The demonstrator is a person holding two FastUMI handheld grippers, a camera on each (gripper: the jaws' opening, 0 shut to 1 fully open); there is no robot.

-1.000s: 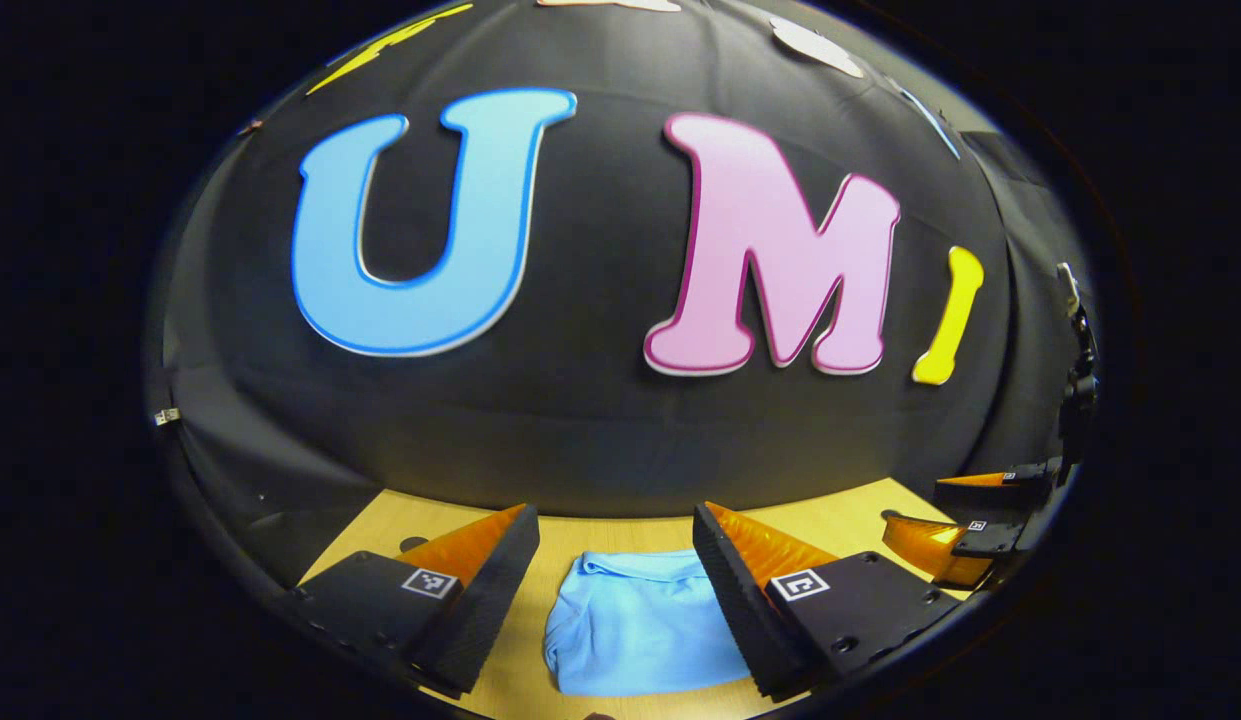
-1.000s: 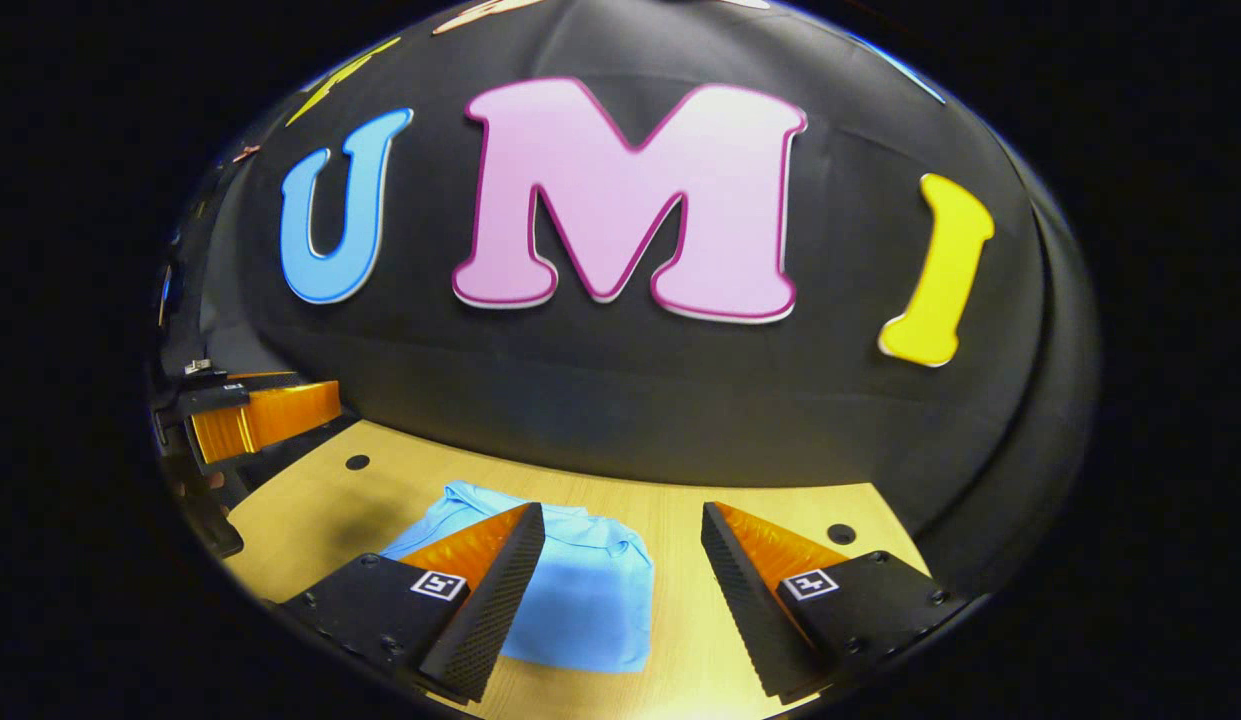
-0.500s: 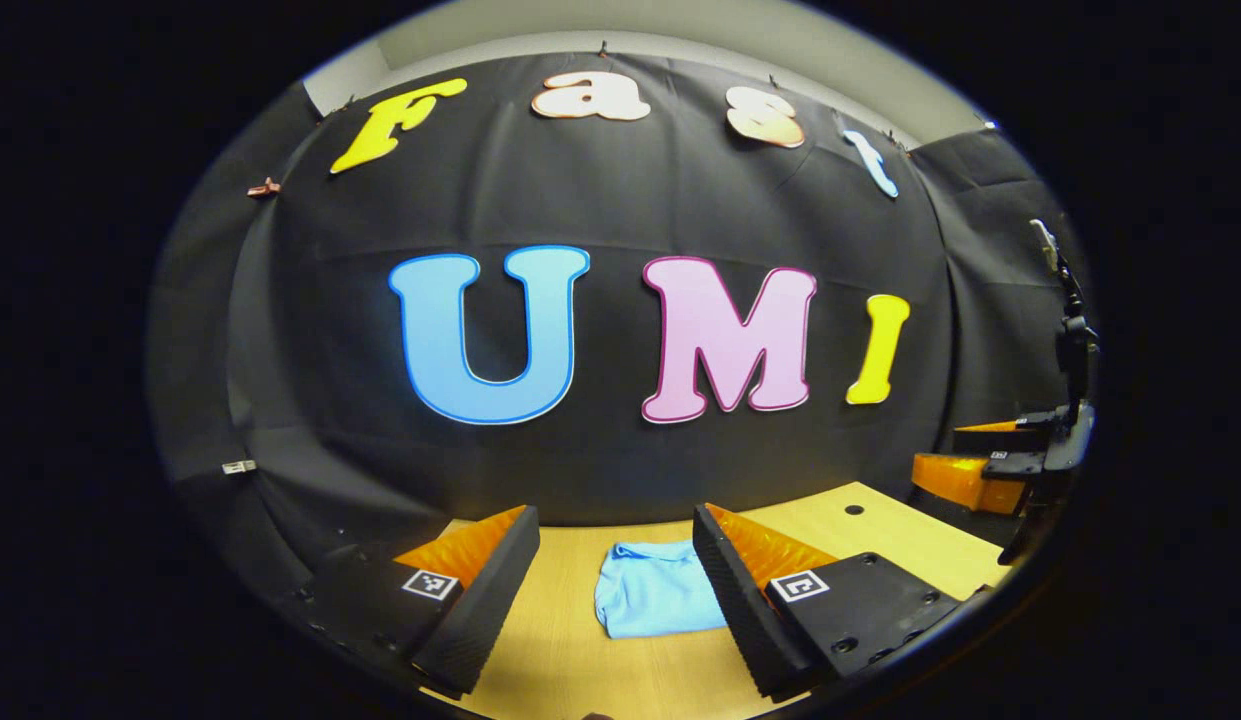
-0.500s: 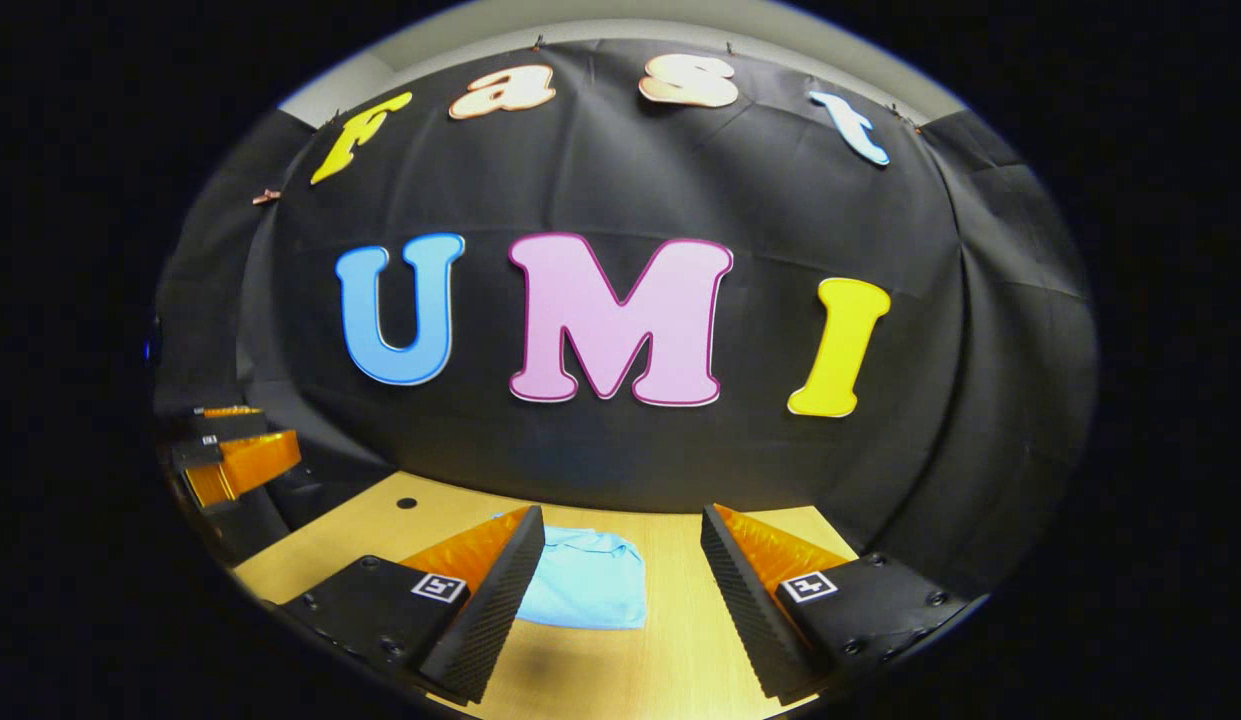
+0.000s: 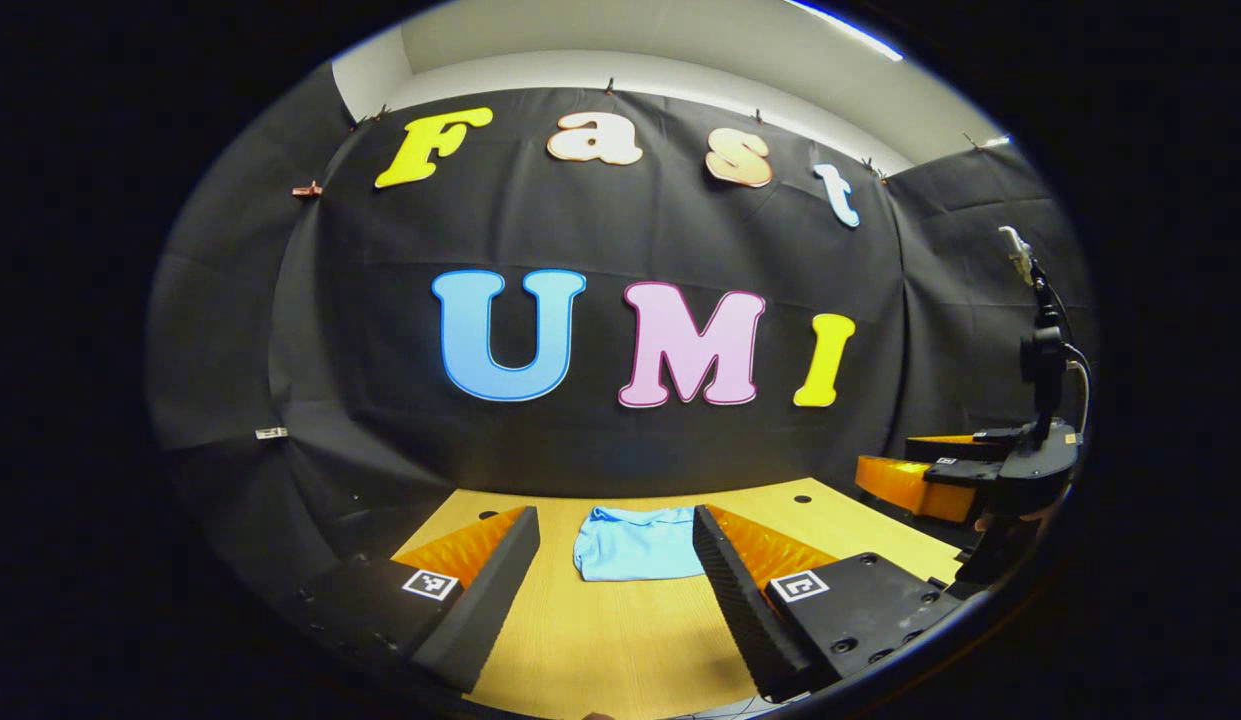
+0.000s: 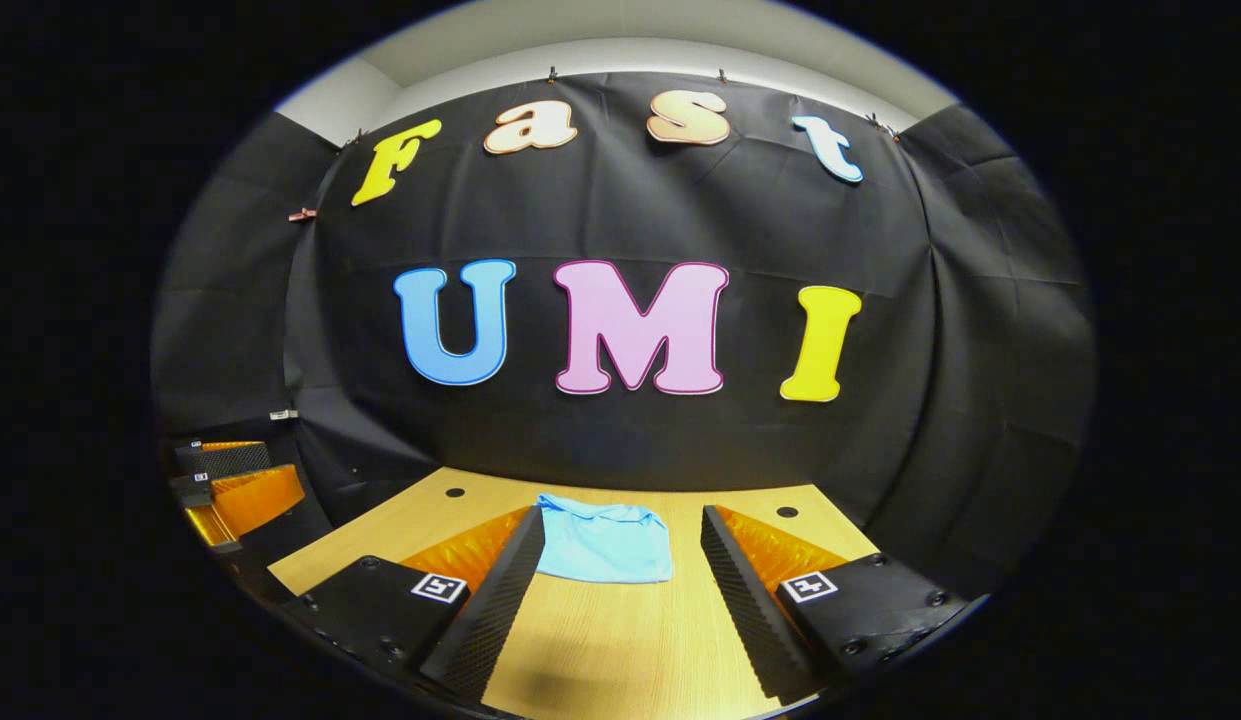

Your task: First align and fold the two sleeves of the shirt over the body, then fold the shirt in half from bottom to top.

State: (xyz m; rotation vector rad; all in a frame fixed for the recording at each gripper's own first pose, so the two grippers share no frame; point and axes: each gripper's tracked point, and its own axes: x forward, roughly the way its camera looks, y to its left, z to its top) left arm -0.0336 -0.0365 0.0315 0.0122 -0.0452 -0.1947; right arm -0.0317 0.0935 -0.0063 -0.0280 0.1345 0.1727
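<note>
Both grippers have drawn back from the folded shirt (image 5: 635, 543), which lies far on the table (image 5: 620, 640). Left gripper (image 5: 610, 590) and right gripper (image 6: 620, 590) gape wide, empty; retreat level, clear.

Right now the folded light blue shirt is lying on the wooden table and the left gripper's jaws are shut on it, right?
Not quite. The folded light blue shirt lies on the wooden table, but the left gripper is open, apart from it, as the left gripper view shows.
</note>
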